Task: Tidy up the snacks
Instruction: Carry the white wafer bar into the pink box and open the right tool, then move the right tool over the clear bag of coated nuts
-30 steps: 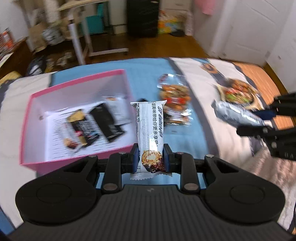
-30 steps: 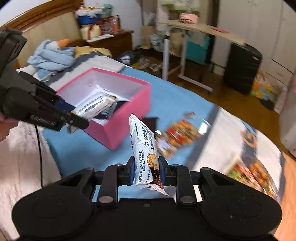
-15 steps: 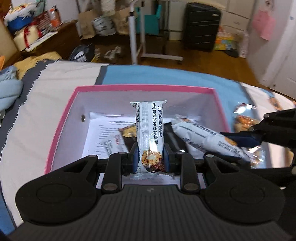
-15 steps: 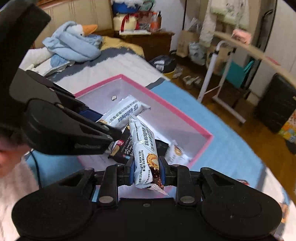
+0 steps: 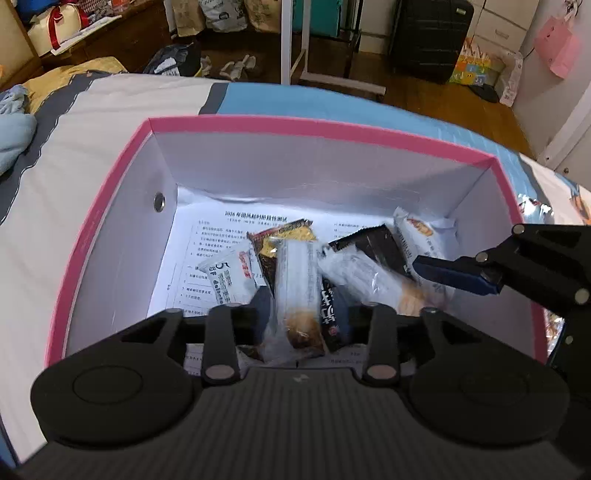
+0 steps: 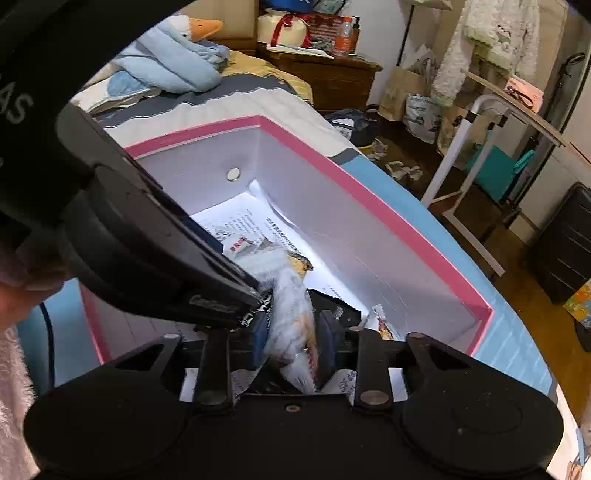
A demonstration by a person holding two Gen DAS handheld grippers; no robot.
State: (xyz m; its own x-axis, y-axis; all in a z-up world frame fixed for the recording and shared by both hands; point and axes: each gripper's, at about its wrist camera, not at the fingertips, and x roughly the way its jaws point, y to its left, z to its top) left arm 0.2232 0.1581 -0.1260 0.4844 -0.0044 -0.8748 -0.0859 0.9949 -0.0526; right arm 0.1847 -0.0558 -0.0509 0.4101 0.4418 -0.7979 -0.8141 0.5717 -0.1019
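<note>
A pink box [image 5: 314, 127] with white inner walls sits on the bed and holds several wrapped snacks on a printed sheet. My left gripper [image 5: 301, 317] is over the box, jaws spread, and a blurred white snack bar [image 5: 295, 284] drops from between them. My right gripper [image 6: 291, 343] is also over the box [image 6: 369, 192], jaws spread, with its own white snack bar [image 6: 291, 321] blurred and loose between them. The right gripper's fingers [image 5: 454, 275] show at the right of the left wrist view. A second white bar [image 5: 369, 280] lies blurred beside them.
More snack packets [image 5: 535, 206] lie on the blue bedcover to the right of the box. A blue blanket and goose plush [image 6: 173, 62] lie at the head of the bed. A white desk frame [image 5: 295, 40] and a black suitcase [image 5: 428, 33] stand beyond the bed.
Both grippers have moved lower over the box and opened. Both white snack bars, gripped half a second ago, are now loose and falling into the box.
</note>
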